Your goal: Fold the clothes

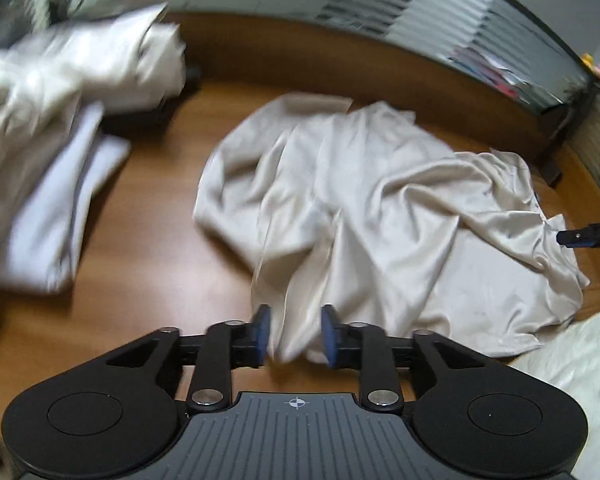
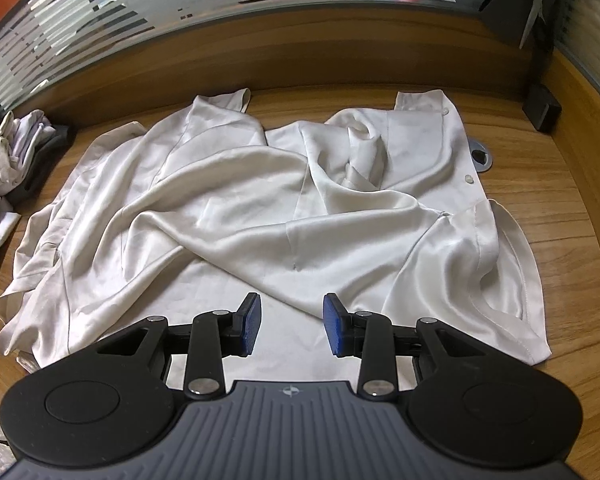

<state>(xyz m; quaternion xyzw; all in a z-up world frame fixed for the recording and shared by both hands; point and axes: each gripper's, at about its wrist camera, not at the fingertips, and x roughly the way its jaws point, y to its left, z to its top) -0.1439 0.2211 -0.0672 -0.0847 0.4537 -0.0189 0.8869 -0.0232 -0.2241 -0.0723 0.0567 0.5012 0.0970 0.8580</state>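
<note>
a wooden table is covered across its middle by a crumpled cream satin shirt. a heap of pale clothes is piled at the left edge. the right gripper is held with jaws partly apart and empty above the shirt's near hem. the left gripper is seen with jaws narrowly apart, a fold of shirt lying loose between them.

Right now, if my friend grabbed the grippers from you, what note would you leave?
Left gripper: jaws apart, a fold of the shirt between the pads, not pinched.
Right gripper: open, empty, over the shirt's near edge.
Shirt: crumpled and spread on the desk, buttons on the right side.
Pile of other clothes: far left.
Done: no neat fold on this shirt yet.
Left: flatten it, fold it, stack it.
</note>
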